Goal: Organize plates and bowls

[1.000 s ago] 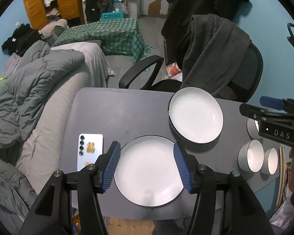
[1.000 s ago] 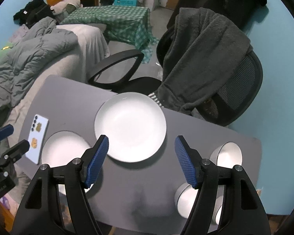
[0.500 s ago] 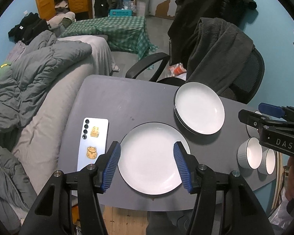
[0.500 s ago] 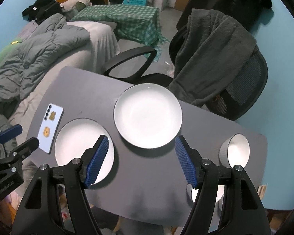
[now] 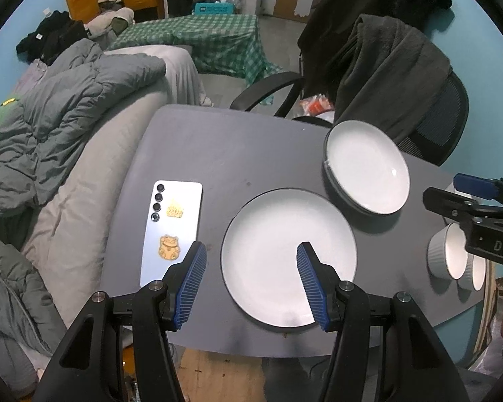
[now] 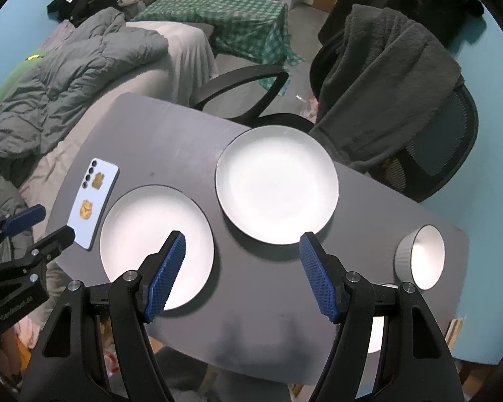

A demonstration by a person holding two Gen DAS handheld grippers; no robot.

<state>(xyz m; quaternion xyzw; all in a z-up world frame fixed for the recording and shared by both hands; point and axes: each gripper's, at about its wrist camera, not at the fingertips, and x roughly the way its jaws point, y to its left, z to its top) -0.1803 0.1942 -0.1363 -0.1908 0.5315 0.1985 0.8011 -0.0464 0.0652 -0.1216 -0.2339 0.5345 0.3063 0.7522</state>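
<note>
near plate sits under the left gripper, both grippers' jaws wide, holding nothing

Left hand-held gripper and right hand-held gripper both point steeply downward, side by side, blue-padded jaws spread apart and gripping nothing.

right claw: wide open, nothing in it, hanging over the grey counter
near plate: lower left, partly behind the left pad
far plate: mid-frame
bowl: right edge
phone: left, face down
left claw: poking in at left edge
</note>
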